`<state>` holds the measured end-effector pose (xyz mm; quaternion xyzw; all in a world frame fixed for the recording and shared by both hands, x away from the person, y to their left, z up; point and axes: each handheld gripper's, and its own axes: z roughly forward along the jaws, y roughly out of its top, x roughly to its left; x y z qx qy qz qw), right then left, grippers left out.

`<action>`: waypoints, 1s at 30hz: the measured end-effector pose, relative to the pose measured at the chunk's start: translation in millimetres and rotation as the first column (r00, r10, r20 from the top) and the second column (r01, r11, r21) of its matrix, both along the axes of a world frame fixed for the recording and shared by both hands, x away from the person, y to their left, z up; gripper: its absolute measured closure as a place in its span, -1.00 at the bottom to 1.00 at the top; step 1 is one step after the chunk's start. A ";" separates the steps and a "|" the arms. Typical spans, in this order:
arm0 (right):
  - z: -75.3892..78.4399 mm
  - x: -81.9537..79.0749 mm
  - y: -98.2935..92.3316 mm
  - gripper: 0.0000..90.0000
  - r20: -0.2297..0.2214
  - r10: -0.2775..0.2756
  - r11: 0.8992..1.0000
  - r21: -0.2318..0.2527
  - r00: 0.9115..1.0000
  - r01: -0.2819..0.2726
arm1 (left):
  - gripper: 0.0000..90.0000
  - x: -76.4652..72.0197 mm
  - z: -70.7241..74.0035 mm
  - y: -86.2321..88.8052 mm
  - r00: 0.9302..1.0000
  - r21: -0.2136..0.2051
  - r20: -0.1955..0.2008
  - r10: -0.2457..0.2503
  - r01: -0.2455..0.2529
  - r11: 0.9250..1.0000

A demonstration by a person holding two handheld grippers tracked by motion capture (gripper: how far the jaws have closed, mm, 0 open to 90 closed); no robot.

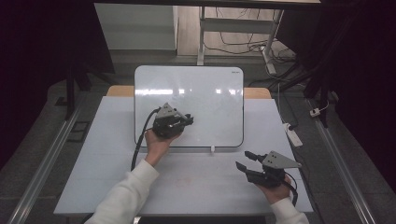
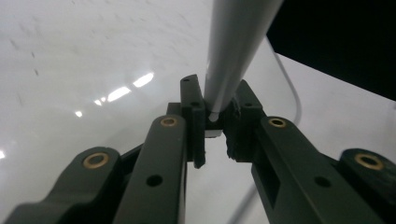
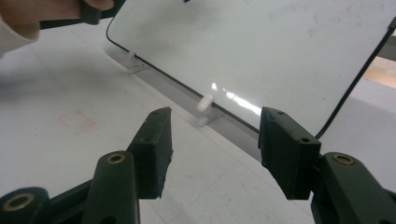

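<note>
— Left gripper (image 2: pixel 214 122): what's in it?

— Its black jaws are clamped on a slim grey-white marker pen (image 2: pixel 236 46), running from the pads to the top of the left gripper view, over the glossy white rounded-corner whiteboard (image 1: pixel 205 100) at mid-frame of the high view. That steep hold probably suits writing.

— And the right gripper (image 1: pixel 243 160)?

— Jaws wide apart, holding nothing, parked lower right on the pale grey table (image 1: pixel 196 186), probably to keep clear.

— Room?

— Plenty of bare board; its black-trimmed lower edge sits on small white pegs (image 3: pixel 204 103).
</note>
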<state>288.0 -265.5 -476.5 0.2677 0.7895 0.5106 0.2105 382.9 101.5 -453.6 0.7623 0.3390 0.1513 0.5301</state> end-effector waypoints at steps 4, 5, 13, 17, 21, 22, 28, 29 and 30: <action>3.6 -2.6 4.9 -0.01 0.012 0.008 1.000 0.001 1.000 -0.008 | 0.74 -20.5 -0.4 5.2 0.998 0.005 -0.032 -0.051 0.052 0.999; 4.7 -3.7 6.0 -0.01 0.019 0.008 1.000 0.002 1.000 -0.008 | 0.74 -25.5 -1.3 6.0 0.997 0.008 -0.041 -0.062 0.062 0.998; 11.4 -10.8 17.8 -0.01 0.036 0.016 1.000 0.004 0.999 -0.016 | 0.74 -51.4 -11.6 -2.6 0.978 0.042 -0.123 -0.166 0.173 0.984; 17.8 -16.1 33.2 -0.01 0.038 0.035 0.999 0.013 0.999 -0.035 | 0.74 -57.7 -17.0 -9.8 0.964 0.057 -0.163 -0.211 0.222 0.973; 23.1 -19.4 56.1 -0.01 0.038 0.070 0.998 -0.002 0.997 -0.070 | 0.74 -62.8 -23.8 -19.3 0.950 0.077 -0.194 -0.246 0.264 0.961; 24.1 -19.7 60.4 -0.01 0.038 0.075 0.997 -0.009 0.996 -0.075 | 0.74 -63.3 -25.5 -22.0 0.945 0.076 -0.204 -0.257 0.277 0.958; 29.6 -13.8 92.1 0.00 0.029 0.102 0.995 -0.008 0.994 -0.102 | 0.74 -63.5 -28.9 -26.3 0.937 0.079 -0.227 -0.264 0.288 0.954; 30.2 -12.9 97.6 0.00 0.033 0.102 0.995 -0.015 0.994 -0.101 | 0.73 -63.5 -28.9 -26.3 0.937 0.079 -0.227 -0.264 0.288 0.954; 30.5 -12.2 101.8 0.01 0.035 0.105 0.994 -0.018 0.994 -0.104 | 0.74 -63.6 -29.2 -26.7 0.936 0.079 -0.230 -0.265 0.289 0.954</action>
